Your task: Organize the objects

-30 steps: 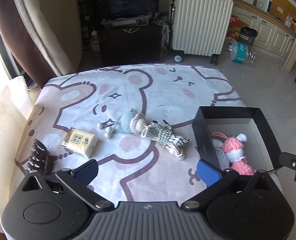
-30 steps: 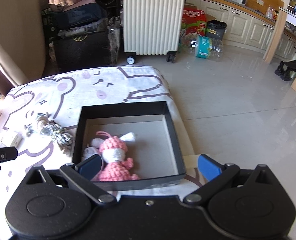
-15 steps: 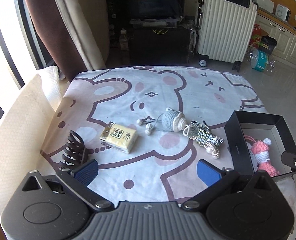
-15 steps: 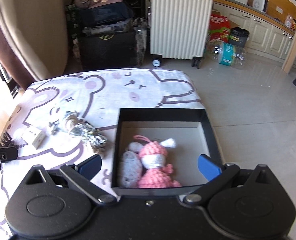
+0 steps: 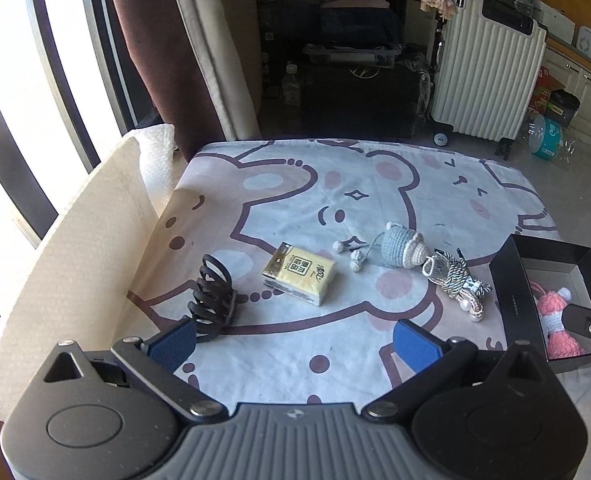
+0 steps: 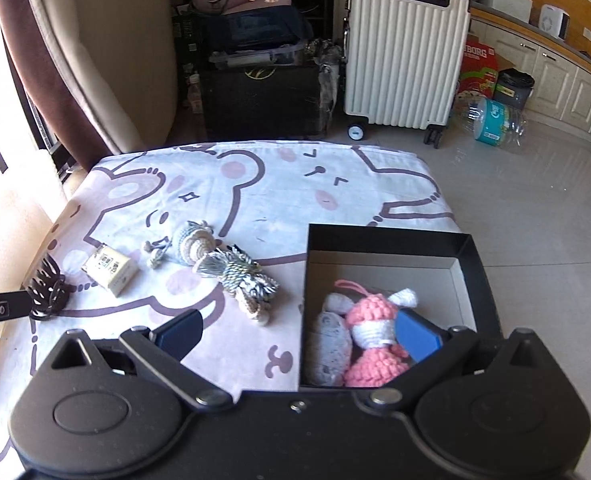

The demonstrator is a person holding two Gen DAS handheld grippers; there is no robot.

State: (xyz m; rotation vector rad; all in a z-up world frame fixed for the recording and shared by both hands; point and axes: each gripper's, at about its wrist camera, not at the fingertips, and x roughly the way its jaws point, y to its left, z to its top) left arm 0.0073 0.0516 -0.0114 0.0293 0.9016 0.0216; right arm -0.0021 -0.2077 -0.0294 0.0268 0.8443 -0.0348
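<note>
On the bear-print cloth lie a black hair claw (image 5: 212,295), a yellow tissue pack (image 5: 300,273), a grey-blue crochet doll (image 5: 399,245) and a bundle of striped cord (image 5: 457,280). A black box (image 6: 391,240) at the right holds a pink crochet bunny (image 6: 371,336) and a grey pouch (image 6: 329,348). My left gripper (image 5: 293,342) is open and empty, near the claw and in front of the tissue pack. My right gripper (image 6: 297,332) is open and empty over the box's left wall. The tissue pack (image 6: 111,268), doll (image 6: 193,242), cord (image 6: 239,276) and claw (image 6: 47,292) also show in the right wrist view.
A cream cushion (image 5: 67,264) borders the table's left side by the window and curtain (image 5: 151,40). Beyond the far edge stand a dark trunk (image 6: 263,96) and a white suitcase (image 6: 403,56). Tiled floor lies to the right.
Both grippers have shifted left. The left view now centres on the hair claw and tissue pack; the right view now takes in the cloth's objects as well as the box. Both stayed open.
</note>
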